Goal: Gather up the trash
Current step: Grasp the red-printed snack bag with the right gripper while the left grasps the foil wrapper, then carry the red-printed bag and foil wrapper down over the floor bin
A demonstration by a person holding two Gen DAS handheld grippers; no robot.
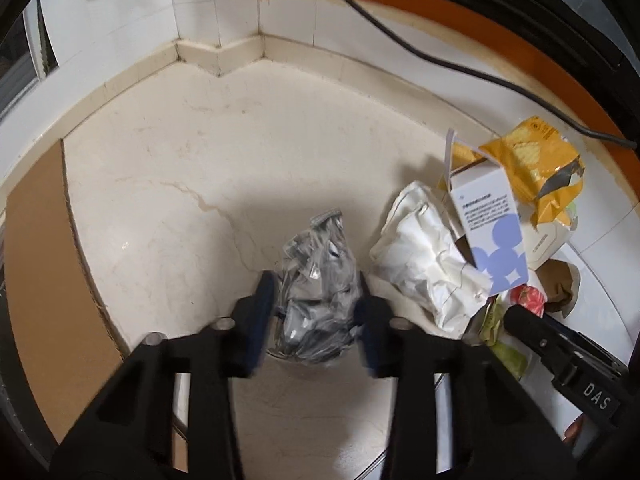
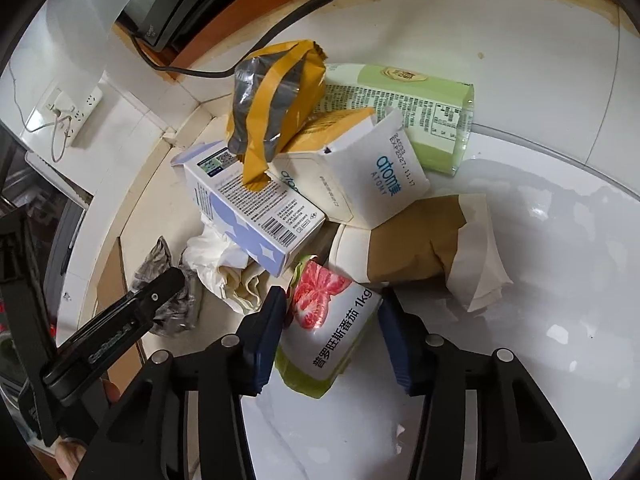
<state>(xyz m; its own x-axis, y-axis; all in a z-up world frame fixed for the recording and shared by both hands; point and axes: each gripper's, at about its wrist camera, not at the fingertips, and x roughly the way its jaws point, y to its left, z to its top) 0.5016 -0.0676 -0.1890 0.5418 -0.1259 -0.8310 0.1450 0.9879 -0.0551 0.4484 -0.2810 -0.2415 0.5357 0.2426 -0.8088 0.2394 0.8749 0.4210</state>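
Crinkled clear plastic wrapper (image 1: 316,280), left of the white box (image 1: 492,224), sat clamped in my left hand-held gripper (image 1: 318,320); right hand-held gripper (image 2: 332,332) pinched the tomato pouch (image 2: 328,328) below the box. I judged lifting straight up best.

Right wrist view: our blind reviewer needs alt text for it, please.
The right gripper straddles a tomato packet on the white floor. Behind lies a trash pile: a white-and-lilac box, a yellow bag, a brown paper bag.
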